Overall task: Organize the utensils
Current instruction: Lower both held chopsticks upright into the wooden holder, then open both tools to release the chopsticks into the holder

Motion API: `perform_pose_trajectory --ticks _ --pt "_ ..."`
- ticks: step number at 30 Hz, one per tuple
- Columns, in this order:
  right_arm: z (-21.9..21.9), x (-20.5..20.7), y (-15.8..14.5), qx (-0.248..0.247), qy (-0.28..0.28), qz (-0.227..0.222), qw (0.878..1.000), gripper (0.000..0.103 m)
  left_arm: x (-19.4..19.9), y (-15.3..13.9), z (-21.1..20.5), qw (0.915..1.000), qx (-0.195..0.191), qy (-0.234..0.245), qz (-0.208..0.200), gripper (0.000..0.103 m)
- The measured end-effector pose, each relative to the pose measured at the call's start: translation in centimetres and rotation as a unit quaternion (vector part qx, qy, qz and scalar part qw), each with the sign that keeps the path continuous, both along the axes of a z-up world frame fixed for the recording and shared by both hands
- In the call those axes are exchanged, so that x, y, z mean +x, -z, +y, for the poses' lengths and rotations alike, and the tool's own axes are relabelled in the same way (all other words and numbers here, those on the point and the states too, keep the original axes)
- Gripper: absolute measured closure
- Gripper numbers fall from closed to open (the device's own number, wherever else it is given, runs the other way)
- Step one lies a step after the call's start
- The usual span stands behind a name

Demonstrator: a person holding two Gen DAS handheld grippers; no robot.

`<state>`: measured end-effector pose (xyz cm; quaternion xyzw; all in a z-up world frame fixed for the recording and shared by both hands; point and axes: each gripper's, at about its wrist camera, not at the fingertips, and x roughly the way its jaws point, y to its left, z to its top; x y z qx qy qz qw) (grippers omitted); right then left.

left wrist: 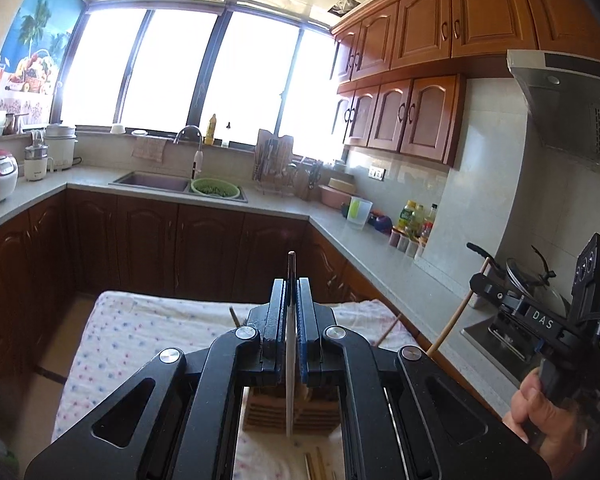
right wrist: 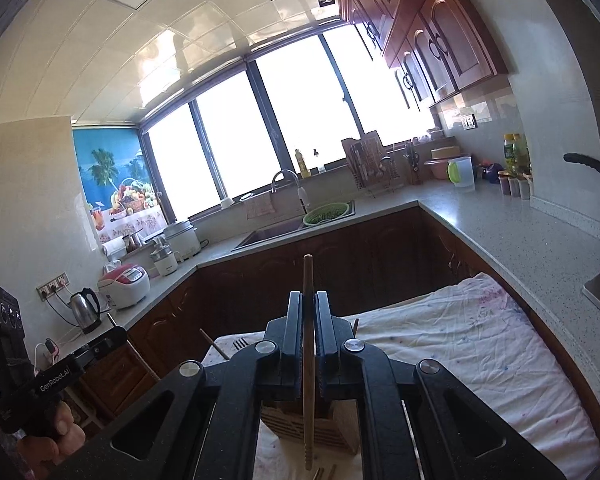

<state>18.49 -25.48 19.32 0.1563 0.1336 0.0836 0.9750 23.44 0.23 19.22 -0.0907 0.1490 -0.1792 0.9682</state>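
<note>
My left gripper [left wrist: 291, 292] is shut on a thin metal chopstick [left wrist: 290, 380] that stands upright between the jaws, its lower end over a slotted wooden utensil holder [left wrist: 268, 412]. My right gripper [right wrist: 309, 304] is shut on a wooden chopstick [right wrist: 308, 400], also upright, hanging over the same wooden holder [right wrist: 288, 428]. The right gripper also shows in the left wrist view [left wrist: 480, 276], holding its pale wooden stick [left wrist: 454, 316]. More chopsticks lie on the cloth below [left wrist: 314, 466]. The holder's top is hidden by the grippers.
The holder stands on a table covered with a dotted white cloth [left wrist: 140, 320]. A grey countertop [left wrist: 380, 248] runs along the right with bottles, a jug [left wrist: 358, 212] and a pan [left wrist: 528, 276]. A sink [left wrist: 156, 182] lies under the window.
</note>
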Motion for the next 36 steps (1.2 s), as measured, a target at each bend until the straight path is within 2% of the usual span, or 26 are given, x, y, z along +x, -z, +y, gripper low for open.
perform_pose_trajectory --ticks 5,10,16,22,29,36 --pt "-0.4 2.5 -1.3 0.005 0.020 -0.024 1.000 0.098 3.0 -0.4 -0.4 0.9994 -0.008 -0.029 -0.015 0.099" --pt "-0.4 4.6 -0.4 0.003 0.037 -0.032 0.999 0.098 5.8 2.0 -0.3 0.9985 -0.023 -0.048 0.003 0.099" --pt "0.4 5.6 3.1 0.000 0.037 -0.016 0.999 0.098 7.4 6.4 -0.4 0.9970 -0.031 -0.060 0.038 0.099" --pt "0.5 6.4 6.8 -0.001 0.033 0.019 0.999 0.098 7.6 9.1 -0.8 0.9958 -0.022 -0.062 0.064 0.099" --pt "0.6 7.1 8.9 -0.002 0.023 0.058 0.998 0.097 7.9 10.8 -1.4 0.9949 -0.007 -0.060 0.080 0.098" --pt "0.7 7.2 8.7 -0.002 0.023 0.064 0.998 0.097 8.0 10.6 -1.4 0.9947 -0.005 -0.057 0.085 0.098"
